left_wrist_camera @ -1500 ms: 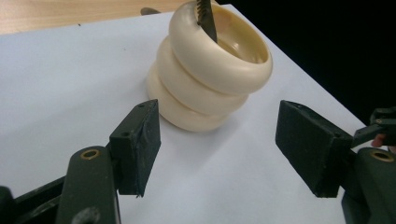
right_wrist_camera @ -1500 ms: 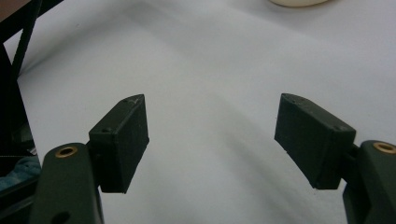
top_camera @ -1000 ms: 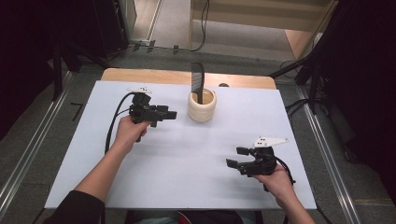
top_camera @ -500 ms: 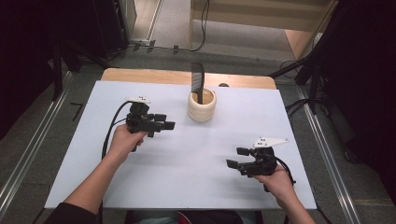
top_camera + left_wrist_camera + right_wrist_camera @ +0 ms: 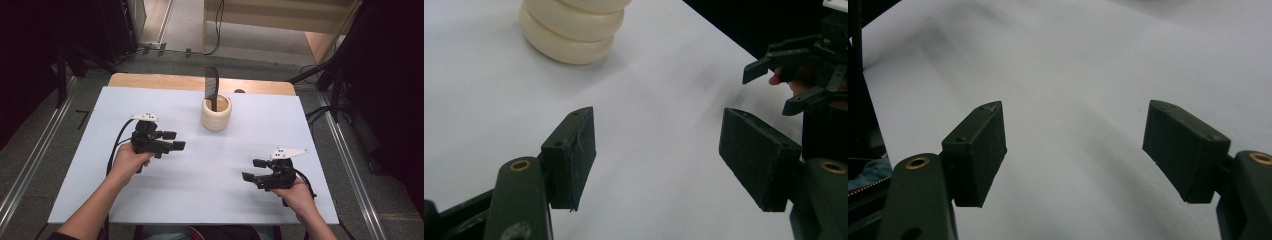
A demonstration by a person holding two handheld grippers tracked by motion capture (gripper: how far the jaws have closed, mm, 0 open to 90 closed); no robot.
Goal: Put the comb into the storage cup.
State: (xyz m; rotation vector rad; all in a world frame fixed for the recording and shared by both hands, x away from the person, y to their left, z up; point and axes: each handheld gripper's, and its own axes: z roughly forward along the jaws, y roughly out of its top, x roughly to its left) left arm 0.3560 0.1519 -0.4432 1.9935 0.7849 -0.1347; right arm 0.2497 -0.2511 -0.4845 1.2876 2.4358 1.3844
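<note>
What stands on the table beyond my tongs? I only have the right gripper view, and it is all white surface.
Observer: A cream ridged holder stands at the far middle of the white table.
Operator: Anything in it?
Observer: A dark comb stands upright in it, rising above the rim.
Operator: Where are the left tongs?
Observer: The left tongs are open and hold nothing, on the near left of the holder, pointing to the right.
Operator: And mine?
Observer: The right tongs are open too, low at the near right, well apart from the holder.
</note>
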